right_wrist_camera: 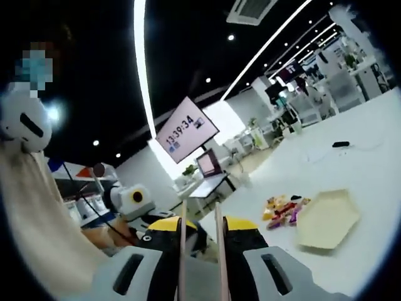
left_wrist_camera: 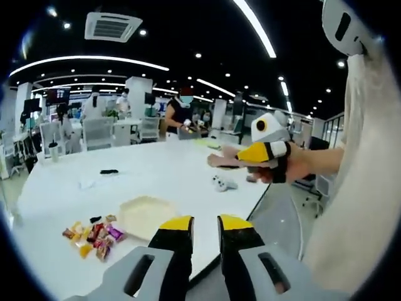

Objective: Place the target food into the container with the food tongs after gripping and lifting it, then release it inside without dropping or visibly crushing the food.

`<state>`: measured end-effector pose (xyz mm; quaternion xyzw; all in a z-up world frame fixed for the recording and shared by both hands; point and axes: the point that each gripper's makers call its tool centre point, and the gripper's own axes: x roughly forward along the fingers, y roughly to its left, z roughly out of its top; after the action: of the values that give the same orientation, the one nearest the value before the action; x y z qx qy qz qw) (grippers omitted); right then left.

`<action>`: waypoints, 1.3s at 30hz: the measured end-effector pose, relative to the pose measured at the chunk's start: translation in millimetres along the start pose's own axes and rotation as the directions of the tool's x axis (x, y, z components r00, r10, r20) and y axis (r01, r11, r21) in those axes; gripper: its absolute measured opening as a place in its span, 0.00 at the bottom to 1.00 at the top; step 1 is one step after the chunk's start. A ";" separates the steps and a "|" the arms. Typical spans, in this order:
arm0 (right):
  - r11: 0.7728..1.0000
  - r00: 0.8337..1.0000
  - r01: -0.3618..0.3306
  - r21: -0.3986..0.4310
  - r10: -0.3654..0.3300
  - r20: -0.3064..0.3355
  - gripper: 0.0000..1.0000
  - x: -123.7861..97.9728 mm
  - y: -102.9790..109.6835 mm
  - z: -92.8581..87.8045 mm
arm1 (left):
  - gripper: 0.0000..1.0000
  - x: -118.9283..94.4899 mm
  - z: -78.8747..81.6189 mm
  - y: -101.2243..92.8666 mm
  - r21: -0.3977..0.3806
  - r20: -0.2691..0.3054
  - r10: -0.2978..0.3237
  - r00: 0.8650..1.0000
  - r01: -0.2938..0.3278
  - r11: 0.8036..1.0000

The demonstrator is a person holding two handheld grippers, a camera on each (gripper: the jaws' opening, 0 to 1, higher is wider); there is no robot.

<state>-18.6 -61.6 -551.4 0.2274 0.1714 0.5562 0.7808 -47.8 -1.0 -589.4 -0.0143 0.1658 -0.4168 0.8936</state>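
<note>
Left gripper view: the left gripper (left_wrist_camera: pixel 205 229) is hanging over the near edge of a white desk (left_wrist_camera: pixel 156 172), its yellow-tipped jaws standing slightly apart with nothing between them. On the desk just ahead of it, a pale hexagonal container (left_wrist_camera: pixel 145 214) is lying flat and looks empty. Just beside it, toward the left of the view, a small heap of wrapped snacks (left_wrist_camera: pixel 94 236) is sitting in mixed colours, close to the container but outside it. Farther along the desk a small white object (left_wrist_camera: pixel 223 183) is resting, and a dark flat item (left_wrist_camera: pixel 109 171) is lying well beyond. From the right of this view the right gripper (left_wrist_camera: pixel 260 152) is reaching in above the desk, held in a person's hand (left_wrist_camera: pixel 294 164). I cannot tell from here how its jaws are standing.

Right gripper view: the right gripper (right_wrist_camera: pixel 202 235) is clamping the food tongs (right_wrist_camera: pixel 219 251), whose two thin metal arms are running up between its jaws. The tong tips are holding nothing. The container (right_wrist_camera: pixel 327 219) and the snacks (right_wrist_camera: pixel 283 210) are lying on the desk off to the right, well apart from the tongs. A wall screen (right_wrist_camera: pixel 187 130) is showing a clock readout behind.
</note>
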 end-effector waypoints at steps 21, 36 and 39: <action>0.929 0.965 0.045 -0.369 -0.136 -0.224 0.27 87.1 -5.3 -30.0 | 0.07 -17.4 -2.8 62.6 0.030 -0.009 -0.140 0.990 0.140 0.990; 0.920 0.965 0.056 -0.388 -0.150 -0.215 0.28 181.1 13.3 -34.1 | 0.02 -81.2 28.4 134.1 -0.122 0.234 -0.345 0.909 0.380 0.917; 0.917 0.961 0.066 -0.393 -0.165 -0.223 0.28 187.2 12.8 -37.4 | 0.02 -82.7 30.6 137.5 -0.119 0.238 -0.369 0.898 0.404 0.907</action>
<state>12.2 125.3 -578.5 -0.0120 0.1708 0.5558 0.8135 14.0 147.3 -559.5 -0.1652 0.0982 -0.5674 0.8007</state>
